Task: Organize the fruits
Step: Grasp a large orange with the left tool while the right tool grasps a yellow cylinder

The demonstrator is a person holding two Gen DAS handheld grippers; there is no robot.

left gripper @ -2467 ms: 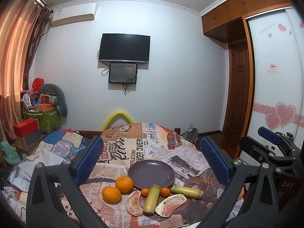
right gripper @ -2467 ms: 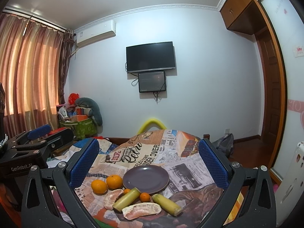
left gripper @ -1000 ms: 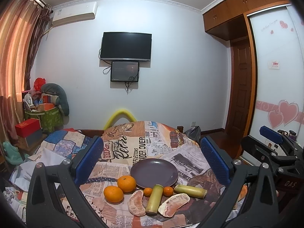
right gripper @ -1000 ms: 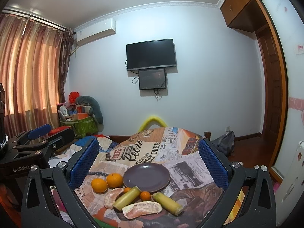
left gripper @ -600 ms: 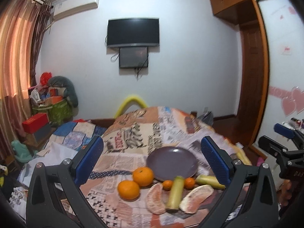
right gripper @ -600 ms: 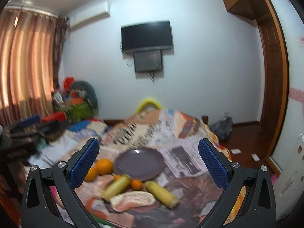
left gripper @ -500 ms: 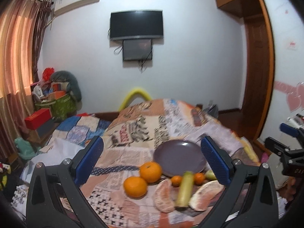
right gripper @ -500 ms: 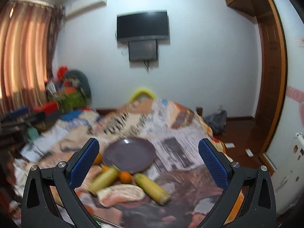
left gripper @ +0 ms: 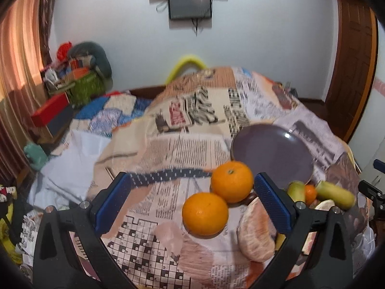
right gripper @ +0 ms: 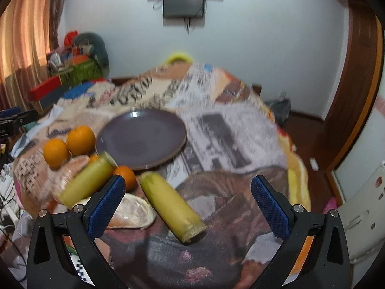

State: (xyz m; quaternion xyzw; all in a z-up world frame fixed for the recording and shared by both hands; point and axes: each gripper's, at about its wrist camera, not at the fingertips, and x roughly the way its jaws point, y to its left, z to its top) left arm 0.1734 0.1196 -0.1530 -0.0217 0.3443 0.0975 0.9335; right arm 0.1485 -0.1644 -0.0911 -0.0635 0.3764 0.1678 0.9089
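**Both grippers spread wide above the fruit**

The left gripper (left gripper: 192,202) was spread wide with nothing between its ribbed blue pads (left gripper: 273,203), tilted down toward the newspaper-print cloth (left gripper: 185,144). In the lower centre of the left wrist view sat two round oranges with a dimpled, glossy skin — the nearer orange (left gripper: 205,213) between the fingers, the farther orange (left gripper: 232,185) touching it just behind and lying close to the right pad. A peeled pomelo segment (left gripper: 256,231), pale pink and stringy, lay lower right, partly behind that pad.

Above and right of the oranges rested a flat, round purple plate (left gripper: 272,154), smooth and matte with one bright glint, bare of fruit.

The right gripper (right gripper: 187,200) also stood fully parted, holding nothing, and hung over the brown part of the cloth. Between its fingers in the lower centre of the right wrist view lay a yellow-green sugarcane piece (right gripper: 172,201) — a smooth cylinder, set diagonally. A second sugarcane piece (right gripper: 86,180) lay to the left, near a small tangerine (right gripper: 125,174) and another pomelo segment (right gripper: 130,213) half hidden behind the left pad. The right wrist view was blurred, so finer textures could not be made out.
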